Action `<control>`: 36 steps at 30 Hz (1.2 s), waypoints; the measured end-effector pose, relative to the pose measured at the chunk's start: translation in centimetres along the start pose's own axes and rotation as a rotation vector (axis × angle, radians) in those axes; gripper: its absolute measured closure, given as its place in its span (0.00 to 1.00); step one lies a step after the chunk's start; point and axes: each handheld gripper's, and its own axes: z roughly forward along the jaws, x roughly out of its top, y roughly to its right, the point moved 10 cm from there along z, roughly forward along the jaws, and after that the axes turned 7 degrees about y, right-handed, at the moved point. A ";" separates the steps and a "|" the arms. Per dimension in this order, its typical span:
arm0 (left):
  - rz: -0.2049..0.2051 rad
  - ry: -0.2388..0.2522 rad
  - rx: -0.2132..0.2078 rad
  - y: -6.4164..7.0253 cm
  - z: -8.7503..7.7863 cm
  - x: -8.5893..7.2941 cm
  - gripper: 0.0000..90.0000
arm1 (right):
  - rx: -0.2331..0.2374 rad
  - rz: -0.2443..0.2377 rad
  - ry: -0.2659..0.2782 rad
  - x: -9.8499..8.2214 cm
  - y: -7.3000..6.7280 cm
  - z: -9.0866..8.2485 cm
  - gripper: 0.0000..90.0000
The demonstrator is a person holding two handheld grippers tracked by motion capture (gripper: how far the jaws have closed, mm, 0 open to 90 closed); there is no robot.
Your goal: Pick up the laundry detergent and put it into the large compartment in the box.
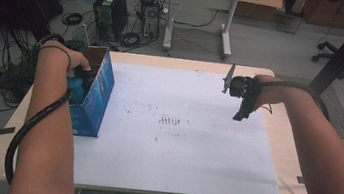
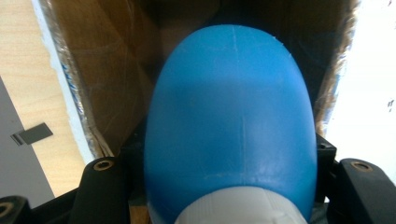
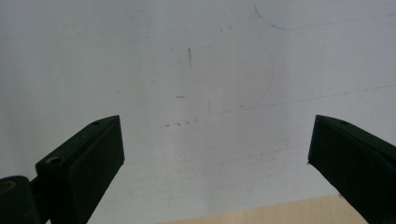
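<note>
The left claw [image 1: 81, 76] is clamped on one smooth blue plastic bottle with a white ribbed cap [image 2: 231, 140], its black jaws pressing the bottle's flanks just above the cap. In the left gripper view the bottle points base-first into the mouth of one open blue cardboard box with a brown inside [image 1: 95, 94]; in the high view the bottle's blue body [image 1: 76, 89] sits at the box's open top, at the left edge of the surface [image 1: 179, 143], so it looks to be partly inside the box, though how deep I cannot tell.

The bottle looks like rigid moulded plastic with a glossy, rounded skin, so it is likely slippery and could swivel between flat jaws; whether it is full or empty cannot be told, so its weight is a guess. The sensible hold is the one in use, low on the shoulder near the cap where the body narrows and the ribbed cap stops it sliding out. The box looks light and thin-walled, with frayed edges, and may shift or tip if the bottle catches its rim.

The right claw [image 3: 215, 154] hangs over the white sheet with its jaws spread wide and nothing between them.

Count: one bottle, one box, two claws
</note>
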 end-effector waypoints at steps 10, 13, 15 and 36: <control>-0.007 0.015 0.005 -0.5 0.7 -0.1 0.43 | 0.002 0.003 0.000 -0.1 -0.1 0.2 0.04; -0.007 0.014 0.004 -0.6 1.1 -0.2 0.43 | 0.002 0.001 0.001 0.1 -0.1 0.3 0.04; -0.005 0.015 0.001 -0.6 1.3 -0.2 0.43 | 0.002 0.002 0.001 0.1 -0.1 0.4 0.04; 0.003 0.039 0.005 -0.6 2.7 -0.2 0.43 | 0.004 -0.002 0.003 0.1 -0.1 0.8 0.04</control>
